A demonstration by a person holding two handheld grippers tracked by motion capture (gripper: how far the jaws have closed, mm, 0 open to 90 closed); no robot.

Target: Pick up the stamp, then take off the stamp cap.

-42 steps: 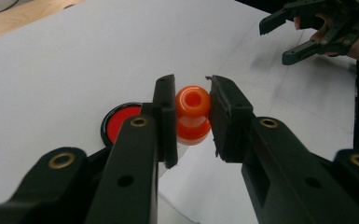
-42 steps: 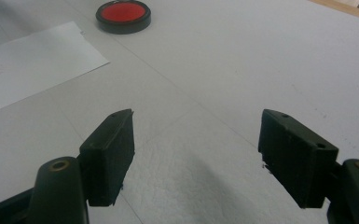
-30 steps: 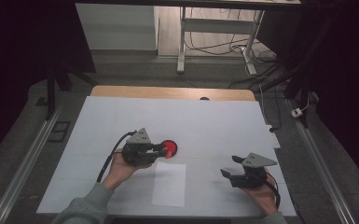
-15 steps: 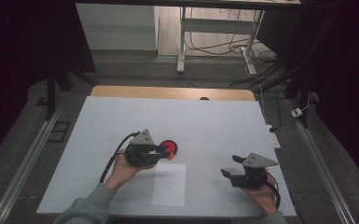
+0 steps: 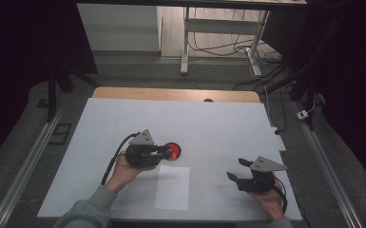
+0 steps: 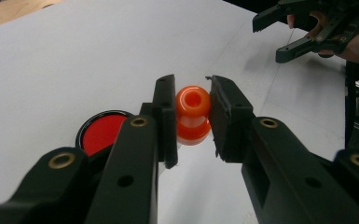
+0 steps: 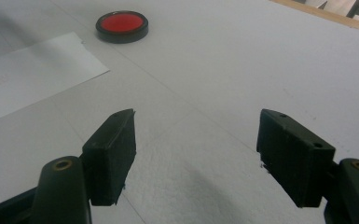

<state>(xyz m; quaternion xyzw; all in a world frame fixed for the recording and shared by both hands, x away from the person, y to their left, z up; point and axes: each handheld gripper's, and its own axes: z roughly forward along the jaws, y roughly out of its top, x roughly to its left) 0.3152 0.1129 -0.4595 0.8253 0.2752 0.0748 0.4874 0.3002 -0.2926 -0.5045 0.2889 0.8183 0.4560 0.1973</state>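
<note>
Orange stamp [image 6: 193, 115] sits pinched between the left gripper [image 6: 189, 112] fingers, seemingly above the red pad [image 6: 103, 130].

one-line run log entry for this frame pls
left gripper: shut on orange stamp | right gripper: open, empty | red ink pad: on table | paper sheet: flat
</note>
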